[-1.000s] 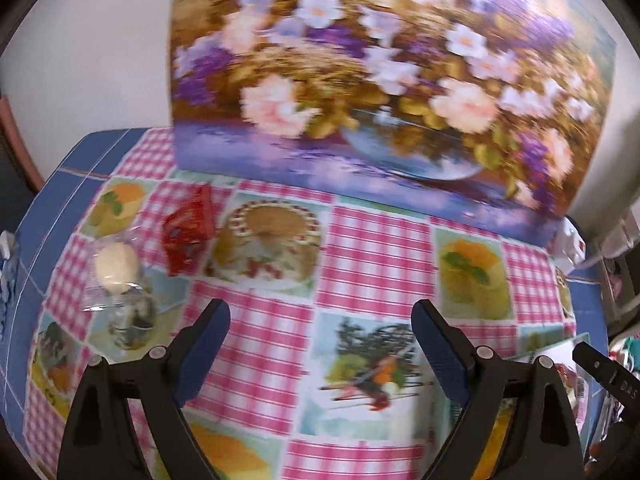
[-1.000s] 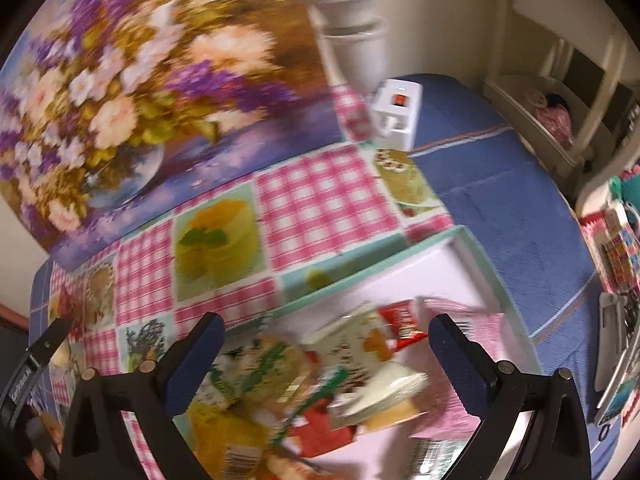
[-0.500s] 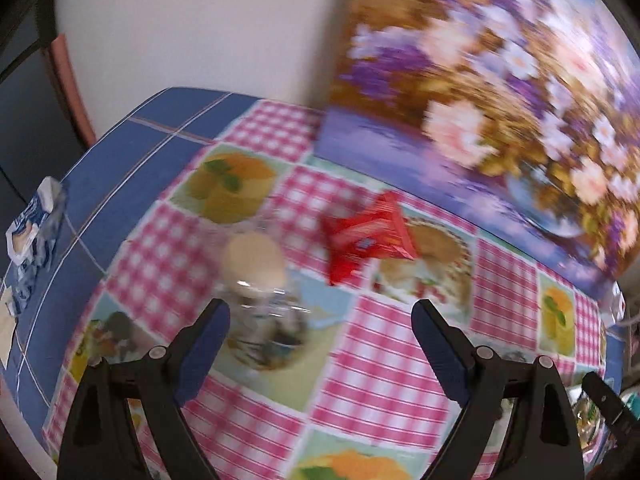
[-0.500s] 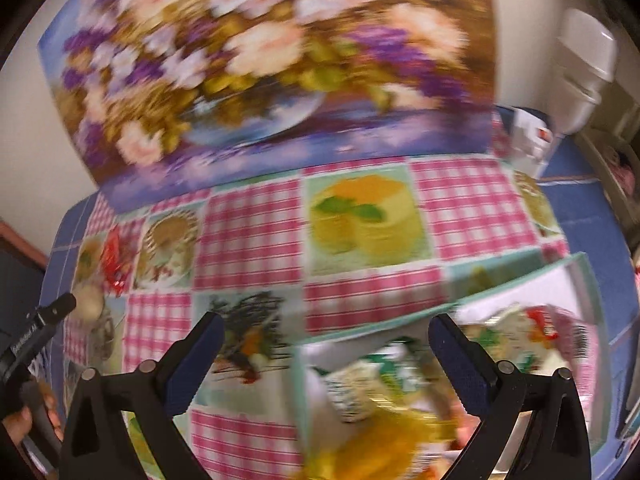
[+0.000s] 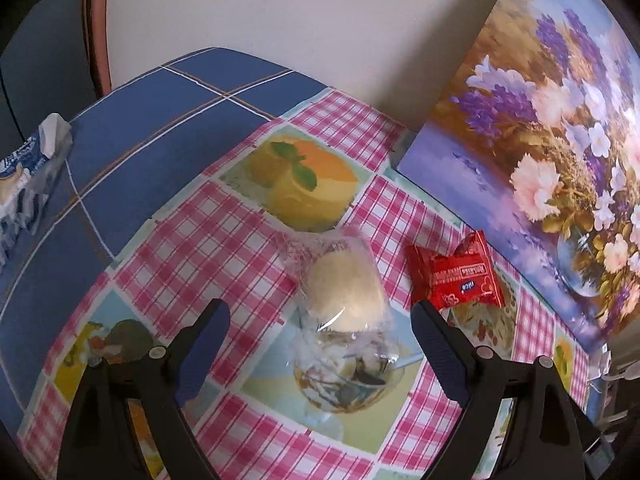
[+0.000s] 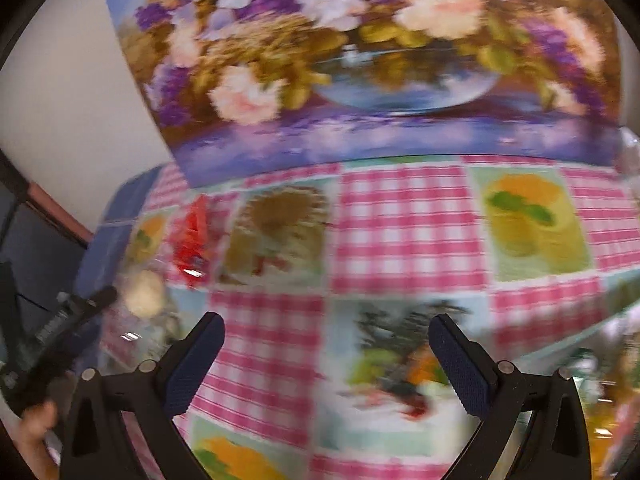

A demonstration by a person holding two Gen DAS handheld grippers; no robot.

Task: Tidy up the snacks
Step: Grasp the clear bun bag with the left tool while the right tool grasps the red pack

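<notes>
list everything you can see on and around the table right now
clear-wrapped bun: 1, pale cream in clear plastic, on the tablecloth between the left jaws
red snack packet: 1, red, right of the bun, near the painting
blue-white wrapper: 1, blue and white, crumpled, far left on the blue cloth
checked tablecloth: 1, pink-white with food pictures, over the blue cloth
flower painting: 1, purple, pink and gold, leaning on the wall
tray: 1, pale rim, blurred, at the right edge
left gripper: 1, black with blue pads, open around the bun
right gripper: 1, same, open, over the tablecloth
</notes>
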